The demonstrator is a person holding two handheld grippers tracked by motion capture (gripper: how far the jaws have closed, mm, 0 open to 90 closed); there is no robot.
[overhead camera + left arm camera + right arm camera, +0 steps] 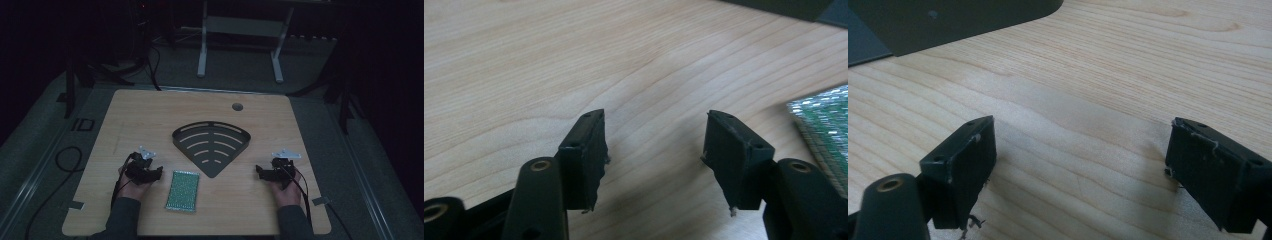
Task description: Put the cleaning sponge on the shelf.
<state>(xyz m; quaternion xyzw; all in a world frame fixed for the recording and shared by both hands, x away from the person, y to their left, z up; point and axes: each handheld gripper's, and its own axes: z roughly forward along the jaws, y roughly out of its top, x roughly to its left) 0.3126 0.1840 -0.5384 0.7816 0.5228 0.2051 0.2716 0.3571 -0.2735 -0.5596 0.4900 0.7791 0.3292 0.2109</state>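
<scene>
Here the green scouring pad [183,190] lies on the desk [150,115] just right of my left gripper [159,172], long axis running away from me, well apart from my right gripper [258,171]; both grippers' jaws stand apart, empty.

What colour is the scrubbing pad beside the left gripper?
Green with a silvery sparkle; the scrubbing pad shows best in the high view.

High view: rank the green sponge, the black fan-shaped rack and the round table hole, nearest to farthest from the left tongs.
1. Green sponge: just right of the left tongs, toward the near edge.
2. Black fan-shaped rack: table centre, up and to the right.
3. Round table hole: near the far edge, beyond the rack.
</scene>
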